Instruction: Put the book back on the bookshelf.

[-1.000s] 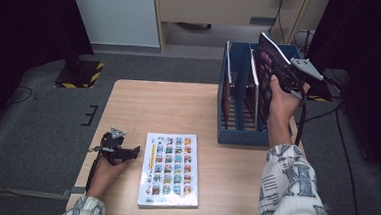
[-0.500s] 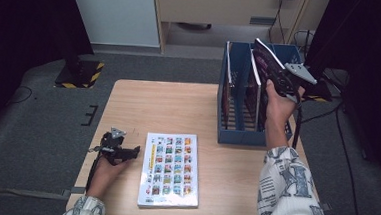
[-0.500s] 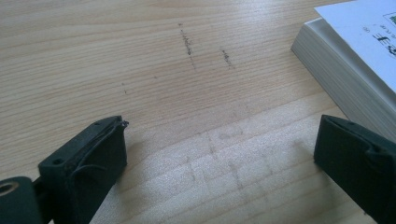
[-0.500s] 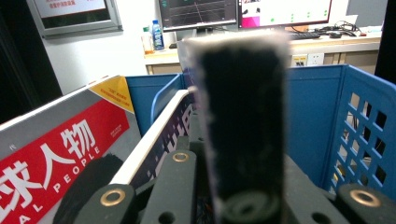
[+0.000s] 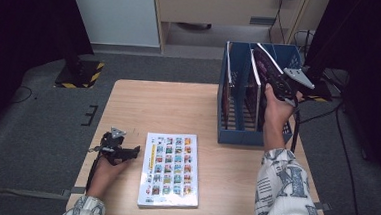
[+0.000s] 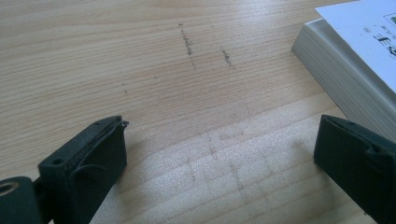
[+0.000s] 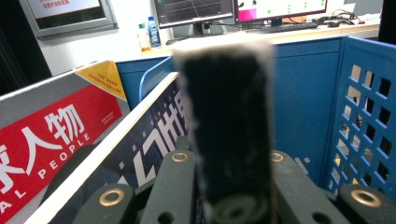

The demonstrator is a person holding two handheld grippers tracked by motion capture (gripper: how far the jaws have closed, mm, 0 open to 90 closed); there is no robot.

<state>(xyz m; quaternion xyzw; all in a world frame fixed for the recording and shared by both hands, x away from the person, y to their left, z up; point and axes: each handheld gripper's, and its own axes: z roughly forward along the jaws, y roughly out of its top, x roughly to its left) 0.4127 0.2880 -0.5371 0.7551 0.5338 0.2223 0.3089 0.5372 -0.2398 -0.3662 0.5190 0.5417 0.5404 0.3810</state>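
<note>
The right tongs (image 5: 273, 80) are squeezed tight on a dark magazine (image 5: 265, 67), held tilted over the blue rack (image 5: 237, 133) at the table's (image 5: 178, 107) far right corner. Its bottom edge looks partly down in a slot, so this one seems almost put away. Two magazines already stand in the rack, one with a red cover (image 7: 42, 140). A thick book (image 5: 169, 169) lies flat by the near edge, not yet put away. The left tongs (image 5: 125, 152) rest beside it, wide apart and holding nothing.
</note>
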